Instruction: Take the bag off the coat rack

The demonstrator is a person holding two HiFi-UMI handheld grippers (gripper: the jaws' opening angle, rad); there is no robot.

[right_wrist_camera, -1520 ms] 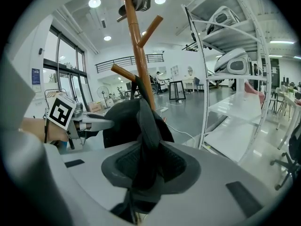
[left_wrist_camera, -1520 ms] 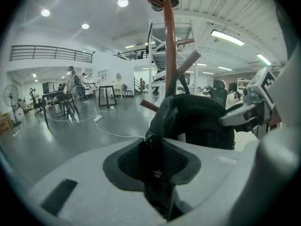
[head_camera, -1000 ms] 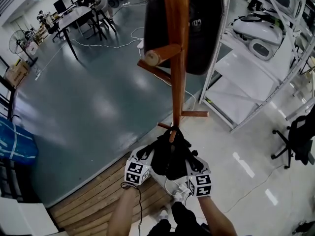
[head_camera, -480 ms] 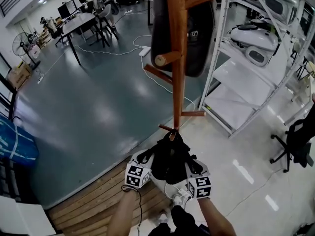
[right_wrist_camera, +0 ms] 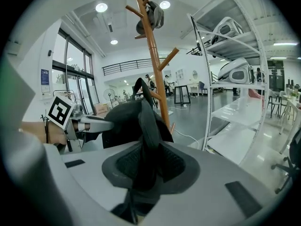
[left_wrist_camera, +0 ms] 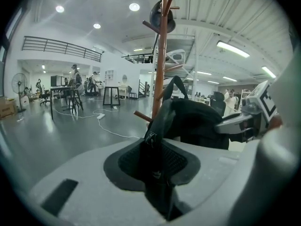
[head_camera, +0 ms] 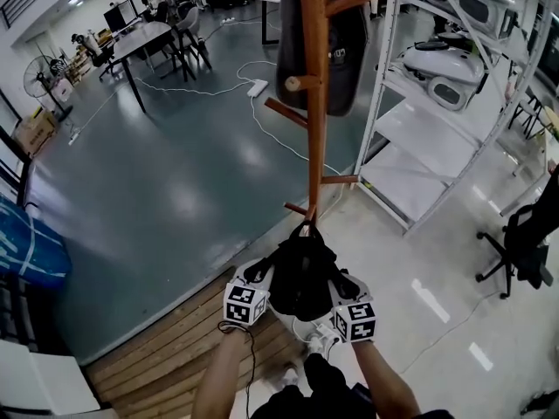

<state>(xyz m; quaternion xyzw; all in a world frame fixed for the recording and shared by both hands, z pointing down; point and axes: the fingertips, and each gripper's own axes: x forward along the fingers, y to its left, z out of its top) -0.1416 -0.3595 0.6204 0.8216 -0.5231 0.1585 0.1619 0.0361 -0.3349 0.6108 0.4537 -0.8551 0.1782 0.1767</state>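
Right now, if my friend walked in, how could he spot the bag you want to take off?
Find the tall wooden coat rack beside the white shelves and follow its pole down to the lowest pegs. The black bag is there, pinched between the left tongs and the right tongs. The other dark thing hangs much higher up.

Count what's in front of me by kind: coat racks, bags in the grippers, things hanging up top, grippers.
coat rack: 1
black bag, gripped: 1
dark hanging item: 1
left gripper, right gripper: 2
Total: 5
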